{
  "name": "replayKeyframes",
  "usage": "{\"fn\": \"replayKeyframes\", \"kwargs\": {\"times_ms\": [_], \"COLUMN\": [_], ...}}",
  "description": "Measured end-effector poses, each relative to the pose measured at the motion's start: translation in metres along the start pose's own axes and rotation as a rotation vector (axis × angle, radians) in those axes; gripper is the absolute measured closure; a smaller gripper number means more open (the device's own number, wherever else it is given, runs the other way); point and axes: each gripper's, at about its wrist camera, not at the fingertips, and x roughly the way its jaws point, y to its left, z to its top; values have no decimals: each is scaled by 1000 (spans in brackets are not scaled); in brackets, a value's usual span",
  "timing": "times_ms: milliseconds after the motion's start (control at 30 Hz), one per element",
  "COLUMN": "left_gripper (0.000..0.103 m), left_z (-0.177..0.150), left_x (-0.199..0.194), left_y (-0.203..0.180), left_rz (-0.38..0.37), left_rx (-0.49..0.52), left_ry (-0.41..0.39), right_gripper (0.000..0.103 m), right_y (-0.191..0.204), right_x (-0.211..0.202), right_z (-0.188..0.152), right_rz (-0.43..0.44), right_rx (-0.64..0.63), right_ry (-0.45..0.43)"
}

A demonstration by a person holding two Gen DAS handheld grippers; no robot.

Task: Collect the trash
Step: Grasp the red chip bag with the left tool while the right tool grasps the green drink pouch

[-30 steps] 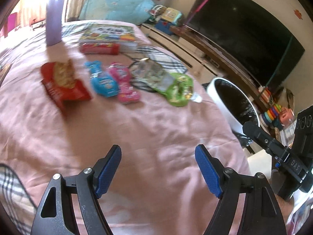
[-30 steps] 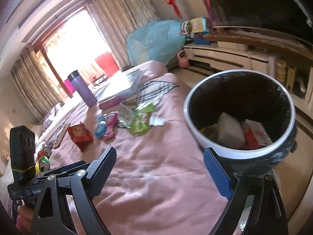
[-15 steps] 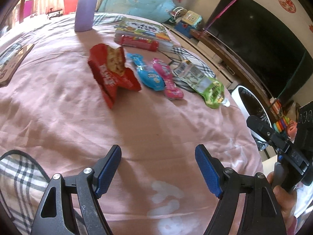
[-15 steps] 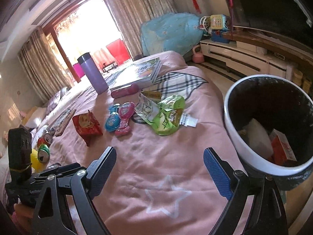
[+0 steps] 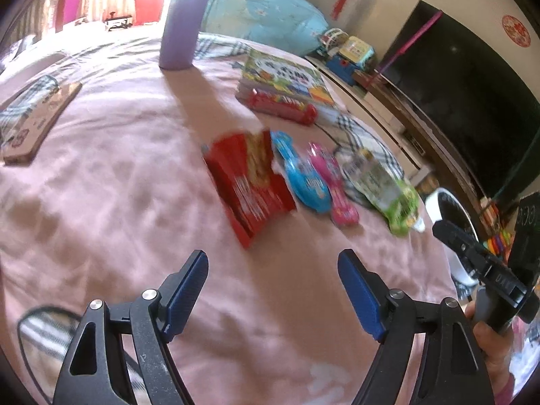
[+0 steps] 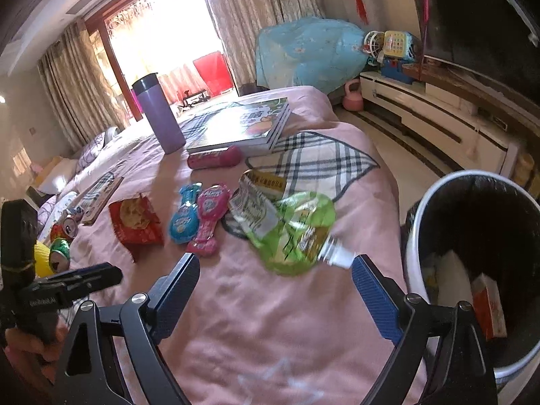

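Both tools are seen with their blue pads spread wide and nothing between them: the left gripper (image 5: 271,290) at the bottom of its own view, the right gripper (image 6: 275,297) at the bottom of its view. The trash is laid in a loose row on the pink bedspread (image 5: 101,202). In the left view the red snack bag (image 5: 248,185) sits at the centre, the blue wrapper (image 5: 303,182) and pink wrapper (image 5: 332,185) just to its right, and the green pouch (image 6: 290,229) at the row's right end; in the right view that pouch lies just above the right gripper. The trash bin (image 6: 415,236), already holding some packaging, is seen at the right edge of that view, beside the bed.

The step in hand is judged to be an approach to a first pick. It would be done well if one flat wrapper were taken at a time, the pads brought low over a raised edge or crease so that the soft cloth is not pinched with it. The green pouch, nearest the bin, seems the easiest start for the right gripper, the snack bag for the left.

The bedspread is wrinkled and yielding. A purple tumbler (image 6: 160,118), picture books (image 6: 243,125) and a red pencil case (image 6: 214,158) are seen further up; these are presumably not trash. Curtains and a bright window fill the upper left, a dark television the upper right.
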Motion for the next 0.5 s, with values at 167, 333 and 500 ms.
{"fn": "replayKeyframes", "kwargs": {"times_ms": [167,333,500], "left_gripper": [24,25,53], "left_z": [21,32,34], "left_x": [10,27,45], "left_y": [12,23,28], "left_rz": [18,1,-25], "left_rx": [-30,-69,-68], "left_ry": [-19,-24,0], "right_gripper": [10,10,15], "right_y": [-8,-18,-23], "right_x": [22,44,56], "right_z": [16,27,28], "right_rz": [7,15,6], "right_rx": [4,26,51], "right_ry": [39,74,107]}}
